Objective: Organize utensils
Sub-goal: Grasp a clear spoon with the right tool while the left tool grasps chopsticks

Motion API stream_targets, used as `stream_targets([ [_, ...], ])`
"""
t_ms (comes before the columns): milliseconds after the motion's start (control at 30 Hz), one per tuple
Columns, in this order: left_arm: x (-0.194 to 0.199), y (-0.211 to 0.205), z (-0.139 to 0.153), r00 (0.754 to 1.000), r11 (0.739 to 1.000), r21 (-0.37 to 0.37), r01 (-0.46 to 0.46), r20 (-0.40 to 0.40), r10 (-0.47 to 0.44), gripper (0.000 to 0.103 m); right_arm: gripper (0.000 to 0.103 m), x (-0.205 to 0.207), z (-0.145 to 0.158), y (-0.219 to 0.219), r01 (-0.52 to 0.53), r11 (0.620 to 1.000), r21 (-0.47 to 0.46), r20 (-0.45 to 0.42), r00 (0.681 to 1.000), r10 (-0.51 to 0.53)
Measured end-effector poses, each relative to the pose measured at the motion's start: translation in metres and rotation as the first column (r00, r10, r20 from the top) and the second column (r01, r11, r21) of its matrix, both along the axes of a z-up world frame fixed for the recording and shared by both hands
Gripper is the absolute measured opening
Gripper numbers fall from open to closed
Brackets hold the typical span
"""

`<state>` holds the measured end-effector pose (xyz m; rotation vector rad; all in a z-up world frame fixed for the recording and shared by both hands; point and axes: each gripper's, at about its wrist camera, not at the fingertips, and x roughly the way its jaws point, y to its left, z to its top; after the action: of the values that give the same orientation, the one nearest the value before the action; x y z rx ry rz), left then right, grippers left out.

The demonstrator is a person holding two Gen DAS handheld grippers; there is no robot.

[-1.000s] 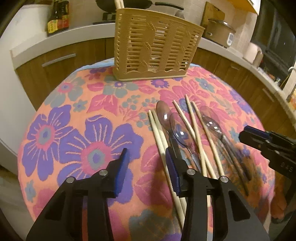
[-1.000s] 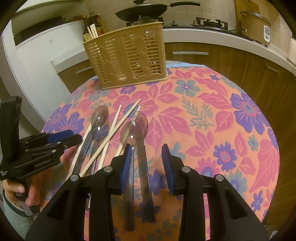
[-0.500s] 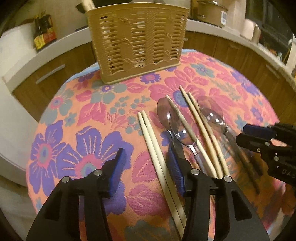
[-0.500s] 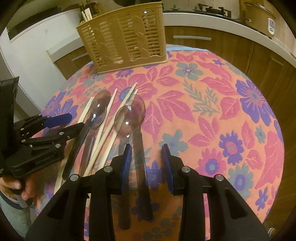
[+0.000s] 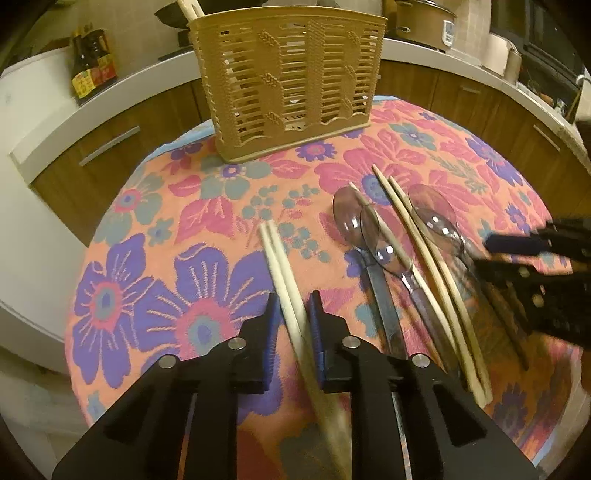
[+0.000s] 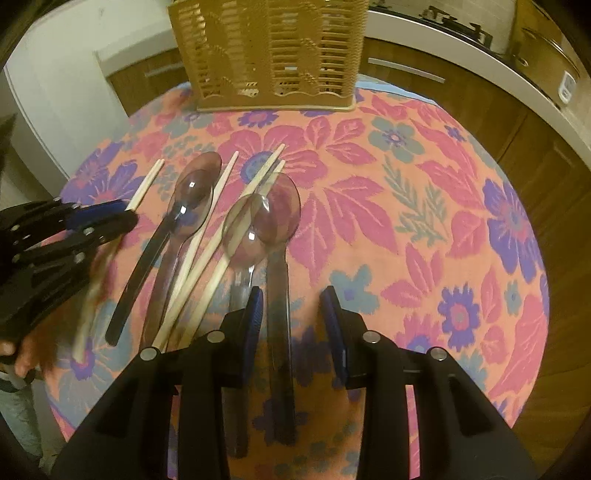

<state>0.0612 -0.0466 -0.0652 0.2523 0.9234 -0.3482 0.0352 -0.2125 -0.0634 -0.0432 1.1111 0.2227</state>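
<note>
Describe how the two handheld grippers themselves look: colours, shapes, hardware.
Both the left gripper and right gripper are matte black angular plastic frames. Each has two fingers faced with ribbed blue pads and round silver bolt heads along the linkages. No cables or sleeves show.

No writing can be read in either view. The bottles [image 5: 90,68] on the far left counter carry yellow and red labels, but the print on them is too small and blurred to make out. The cooker [image 5: 430,24] at the far right has a small pale panel on its front, and whatever marks stand on it are likewise illegible.
</note>
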Motion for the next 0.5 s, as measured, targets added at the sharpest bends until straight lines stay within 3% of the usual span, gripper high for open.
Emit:
stream_targets([
  [200, -0.002, 0.007, 0.002, 0.999, 1.000, -0.006, 0.017, -0.030, -0.017, 0.019, 0.029, 0.020, 0.001, 0.010, -0.030, 0.999, -0.038, -0.047, 0.999, 0.028],
  [233, -0.002, 0.008, 0.002, 0.999, 1.000, 0.000, 0.011, -0.030, -0.011, 0.026, 0.026, 0.020, 0.002, 0.011, -0.035, 0.998, -0.046, -0.052, 0.998, 0.033],
  [267, -0.003, 0.008, 0.001, 1.000, 1.000, 0.021, -0.002, -0.026, 0.003, 0.034, 0.013, 0.021, 0.002, 0.012, -0.040, 0.998, -0.051, -0.061, 0.997, 0.037],
  [333, -0.004, 0.005, 0.000, 1.000, 0.997, 0.076, -0.026, -0.011, 0.027, 0.037, 0.010, 0.021, 0.003, 0.012, -0.034, 0.997, -0.063, -0.075, 0.997, 0.029],
  [500, -0.007, -0.002, 0.001, 0.999, 0.997, 0.079, 0.015, -0.031, -0.013, 0.014, 0.010, 0.018, 0.002, 0.007, -0.013, 0.998, -0.054, -0.064, 0.998, 0.009],
])
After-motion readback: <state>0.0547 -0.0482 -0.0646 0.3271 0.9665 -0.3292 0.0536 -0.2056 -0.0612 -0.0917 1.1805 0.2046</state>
